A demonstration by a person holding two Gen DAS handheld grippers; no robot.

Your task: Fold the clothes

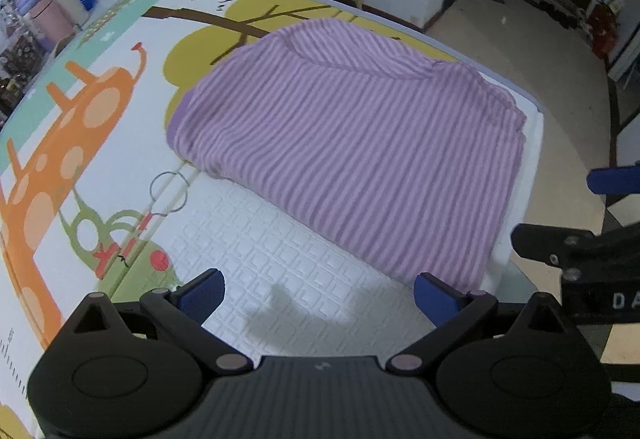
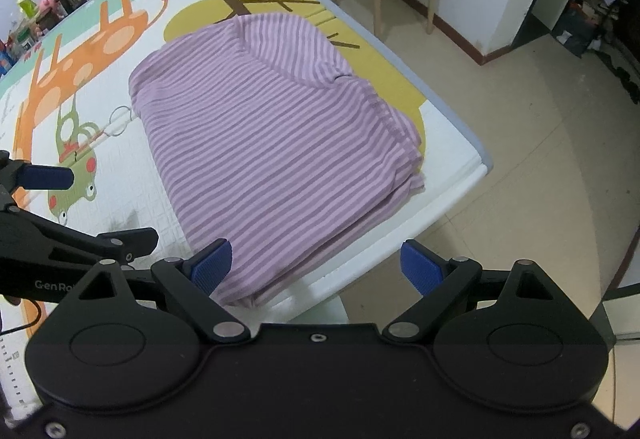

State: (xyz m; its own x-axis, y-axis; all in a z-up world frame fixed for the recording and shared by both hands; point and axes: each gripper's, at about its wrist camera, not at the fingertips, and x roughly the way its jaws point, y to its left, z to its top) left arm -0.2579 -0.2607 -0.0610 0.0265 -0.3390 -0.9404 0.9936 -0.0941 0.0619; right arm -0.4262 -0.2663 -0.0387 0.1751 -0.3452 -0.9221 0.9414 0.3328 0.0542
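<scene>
Both claws, left gripper [image 1: 318, 293] & right gripper [image 2: 316, 265], spread wide w/ nothing pinched, hovering at near edge of folded striped shirt [image 2: 272, 143], prob lining up next fold.

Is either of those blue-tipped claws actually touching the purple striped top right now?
Cannot tell. The left gripper and the right gripper are both open above the near hem of the striped top, but neither wrist view shows contact or a gap plainly.

Lighting: even, cool indoor light from above; no glare. Shadow: one soft grey patch on the white embossed foam play mat [image 1: 304, 239], near edge. Focus: sharp centrally, softer toward corners. Distortion: strong fisheye curvature bent the mat's edges; corners were dark-vignetted.
</scene>
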